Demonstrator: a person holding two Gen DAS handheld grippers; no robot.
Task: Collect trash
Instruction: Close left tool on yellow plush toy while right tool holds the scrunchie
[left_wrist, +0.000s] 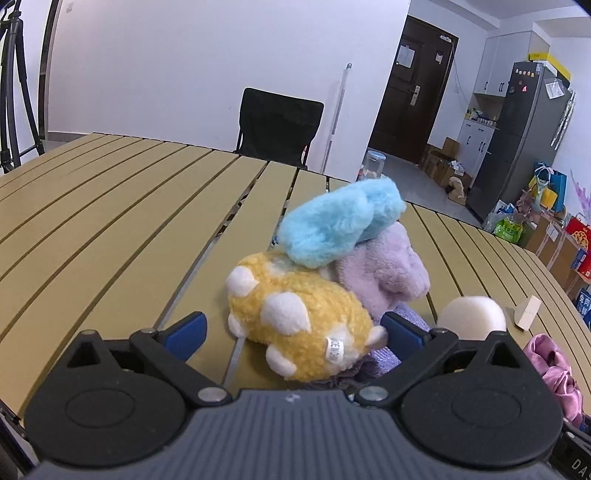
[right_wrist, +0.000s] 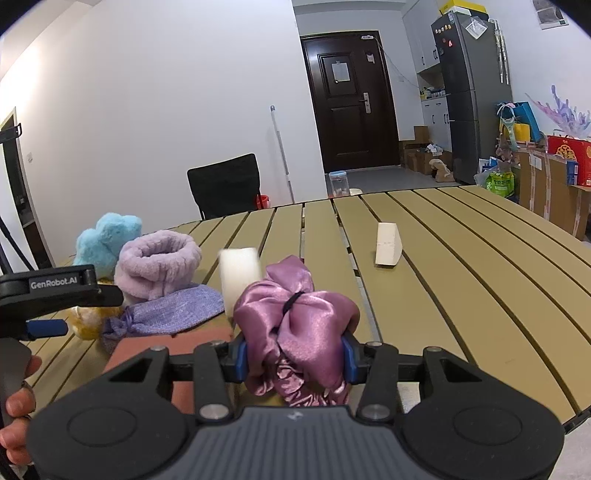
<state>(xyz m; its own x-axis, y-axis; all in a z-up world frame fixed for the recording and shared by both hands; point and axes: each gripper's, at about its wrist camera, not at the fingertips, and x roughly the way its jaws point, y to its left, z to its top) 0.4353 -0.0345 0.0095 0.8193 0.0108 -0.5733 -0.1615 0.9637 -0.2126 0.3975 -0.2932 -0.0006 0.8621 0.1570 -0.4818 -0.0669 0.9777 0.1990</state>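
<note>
Currently, we hold the right tongs (right_wrist: 293, 360) clamped on the pink satin scrunchie (right_wrist: 295, 325), its folds bulging between the blue pads. The left tongs (left_wrist: 293, 332) stand open around the yellow plush toy (left_wrist: 299, 325), pads clear of it. Beside it on the table (left_wrist: 110, 221) lie the blue fluffy piece (left_wrist: 340, 221), the lilac fluffy piece (left_wrist: 384, 273) and a knitted purple pouch (right_wrist: 173, 308). A round white foam block (right_wrist: 238, 277) and a wedge-shaped foam block (right_wrist: 388, 245) also remain. No bin shows, so we judge collection barely begun: one item gripped, the rest uncollected.
</note>
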